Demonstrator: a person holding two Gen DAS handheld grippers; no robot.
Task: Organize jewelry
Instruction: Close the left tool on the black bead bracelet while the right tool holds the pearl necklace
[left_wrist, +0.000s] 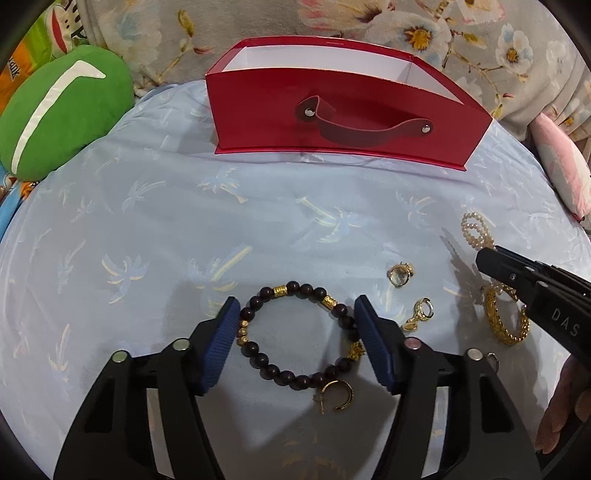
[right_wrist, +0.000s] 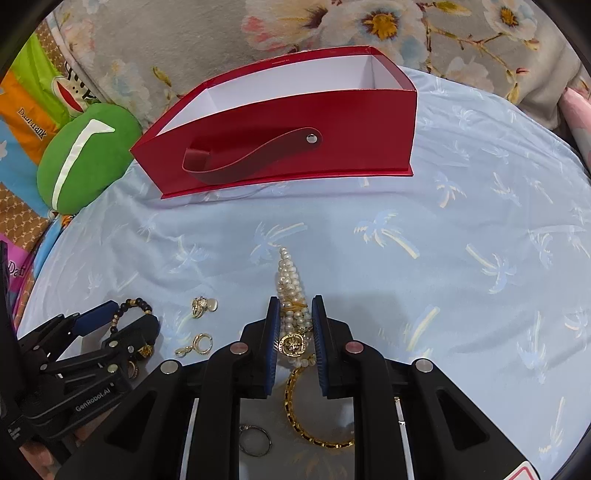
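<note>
A dark bead bracelet (left_wrist: 291, 332) with gold spacers lies on the pale blue cloth. My left gripper (left_wrist: 297, 306) straddles it, and both blue pads touch its beads on either side. My right gripper (right_wrist: 295, 299) is shut on a cream pearl bracelet (right_wrist: 290, 280) with a gold charm, low over the cloth. In the left wrist view the right gripper (left_wrist: 484, 258) reaches in from the right, above a gold bangle (left_wrist: 506, 321). The open red box (left_wrist: 258, 110) stands behind, strap handle facing me, its white inside bare as far as I can see.
Loose on the cloth: a stone ring (left_wrist: 399, 275), a hoop earring (left_wrist: 419, 314), an open gold hoop (left_wrist: 338, 397), a gold chain bracelet (right_wrist: 314, 413) and a silver ring (right_wrist: 255, 439). A green cushion (left_wrist: 62, 114) sits at left. Flowered fabric rises behind.
</note>
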